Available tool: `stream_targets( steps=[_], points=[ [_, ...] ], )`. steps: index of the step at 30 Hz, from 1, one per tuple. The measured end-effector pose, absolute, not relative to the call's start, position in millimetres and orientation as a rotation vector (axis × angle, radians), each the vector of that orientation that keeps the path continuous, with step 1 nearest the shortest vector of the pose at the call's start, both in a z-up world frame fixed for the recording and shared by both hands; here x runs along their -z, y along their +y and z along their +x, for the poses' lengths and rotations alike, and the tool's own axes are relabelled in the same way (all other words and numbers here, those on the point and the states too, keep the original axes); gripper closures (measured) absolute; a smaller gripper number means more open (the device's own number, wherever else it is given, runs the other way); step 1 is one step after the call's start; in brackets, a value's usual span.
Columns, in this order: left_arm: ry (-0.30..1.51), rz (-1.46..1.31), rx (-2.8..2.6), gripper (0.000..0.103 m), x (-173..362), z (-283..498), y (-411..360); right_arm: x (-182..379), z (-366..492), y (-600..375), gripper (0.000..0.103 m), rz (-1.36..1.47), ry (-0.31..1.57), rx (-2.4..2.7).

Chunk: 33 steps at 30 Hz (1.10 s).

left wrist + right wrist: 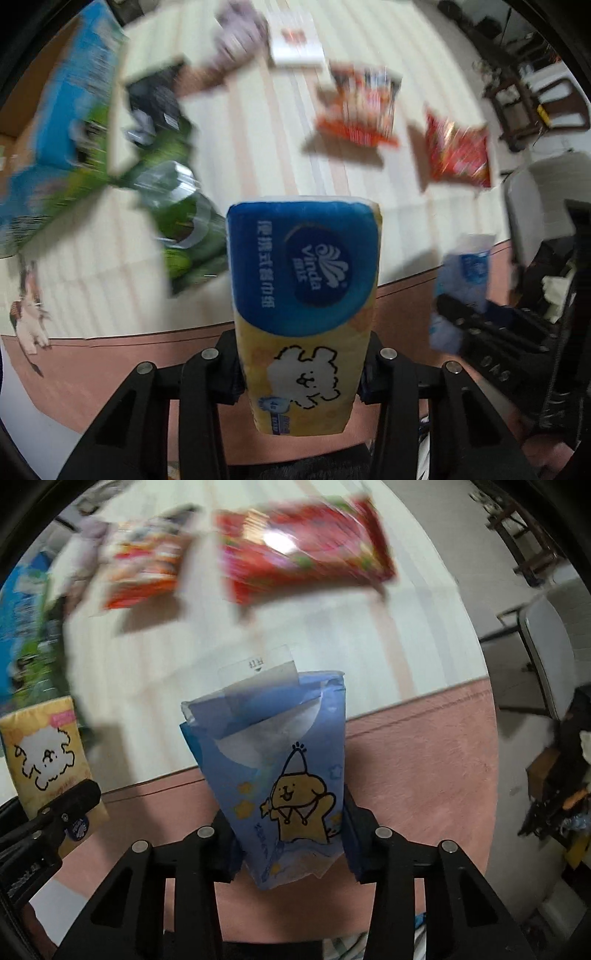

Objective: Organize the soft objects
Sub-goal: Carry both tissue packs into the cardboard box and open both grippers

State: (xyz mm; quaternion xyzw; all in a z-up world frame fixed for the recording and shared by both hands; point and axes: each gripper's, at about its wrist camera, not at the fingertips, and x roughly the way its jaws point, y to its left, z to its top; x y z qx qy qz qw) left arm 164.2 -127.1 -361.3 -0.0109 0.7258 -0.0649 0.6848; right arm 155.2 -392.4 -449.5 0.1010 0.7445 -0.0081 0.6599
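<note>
Left tongs (301, 384) pinch a soft tissue pack (304, 295) by its sides, held above the pink mat (110, 369); its glossy wrapper is blue above, yellow below, with a white fluffy dog drawn on it; blurred crinkly snack bags (458, 155) lie beyond on the pale striped surface (258, 129). Right tongs (291, 853) squeeze a limp blue tissue pack (273, 775); its flap is peeled open, and a yellow cartoon dog is printed on it.
</note>
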Motion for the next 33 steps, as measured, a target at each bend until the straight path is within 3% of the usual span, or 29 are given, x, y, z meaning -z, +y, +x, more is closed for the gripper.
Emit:
stream_targets(
  steps=[10, 15, 23, 28, 33],
  points=[
    [1.357, -0.149, -0.029, 0.063, 201.4, 207.6, 29.2, 282.8, 196.4, -230.1, 0.058, 0.3, 1.49, -0.355],
    [1.332, -0.229, -0.094, 0.063, 208.0, 263.0, 100.5, 236.0, 247.8, -124.2, 0.058, 0.249, 1.43, -0.456],
    [1.438, -0.347, -0.083, 0.063, 274.3, 343.8, 204.6, 282.9, 344.3, 39.6, 0.058, 0.152, 1.483, -0.458],
    [1.555, -0.385, -0.025, 0.062, 338.3, 390.7, 241.4, 338.4, 391.4, 87.4, 0.058, 0.089, 1.535, -0.407],
    [1.609, -0.367, 0.0, 0.062, 367.7, 417.2, 246.5, 384.2, 428.6, 112.6, 0.058, 0.067, 1.57, -0.356]
  ],
)
